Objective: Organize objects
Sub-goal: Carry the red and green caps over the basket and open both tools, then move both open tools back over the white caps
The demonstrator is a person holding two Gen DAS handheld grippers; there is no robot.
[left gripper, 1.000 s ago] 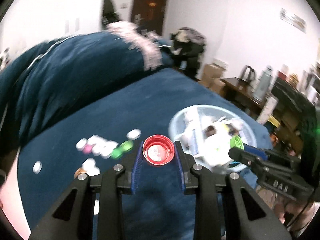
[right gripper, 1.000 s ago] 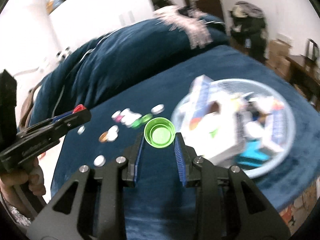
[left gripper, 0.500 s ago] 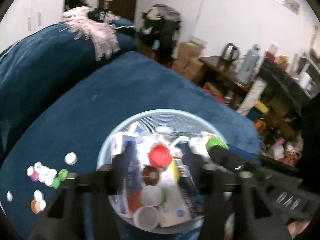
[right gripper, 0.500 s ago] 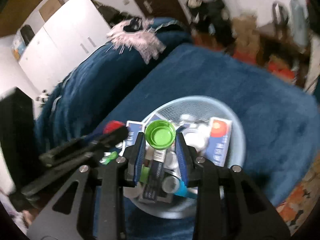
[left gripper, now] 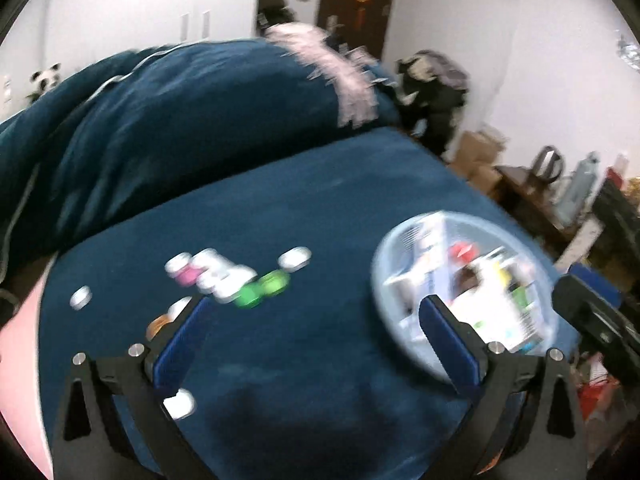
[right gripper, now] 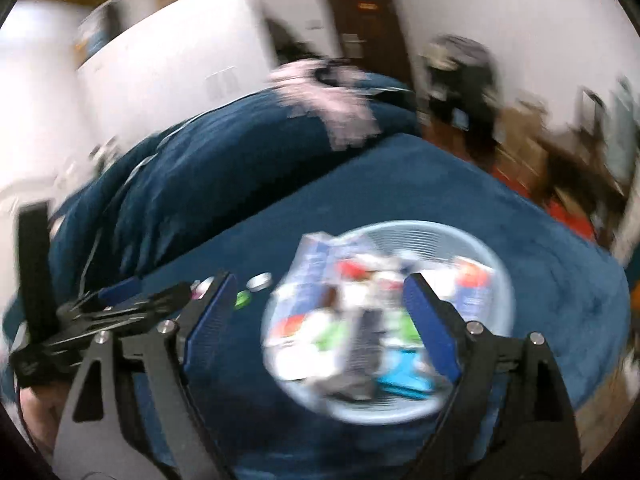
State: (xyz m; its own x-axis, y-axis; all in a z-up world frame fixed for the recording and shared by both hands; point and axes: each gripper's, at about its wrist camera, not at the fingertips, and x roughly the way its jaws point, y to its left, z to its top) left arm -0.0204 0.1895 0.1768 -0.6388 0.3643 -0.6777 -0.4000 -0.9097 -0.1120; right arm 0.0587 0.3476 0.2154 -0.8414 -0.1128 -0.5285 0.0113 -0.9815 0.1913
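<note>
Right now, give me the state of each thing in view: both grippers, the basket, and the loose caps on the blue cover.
left gripper: jaws have just been opening, now wide, nothing between them.
right gripper: jaws have just been opening, now wide and empty, above the basket.
basket: upright on the blue cover, filled with boxes and caps.
loose caps: clustered on the cover, outside the basket.
red cap: lying in the basket.

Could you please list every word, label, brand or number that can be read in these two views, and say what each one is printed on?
None can be read.
Boxes in the basket: printed red, blue and green patches, all smeared by motion blur.
Left gripper body in the right wrist view: a faint pale marking, too blurred to read.
Bottle caps on the blue blanket: no print visible.
Door with an orange glow: no readable sign.
</note>
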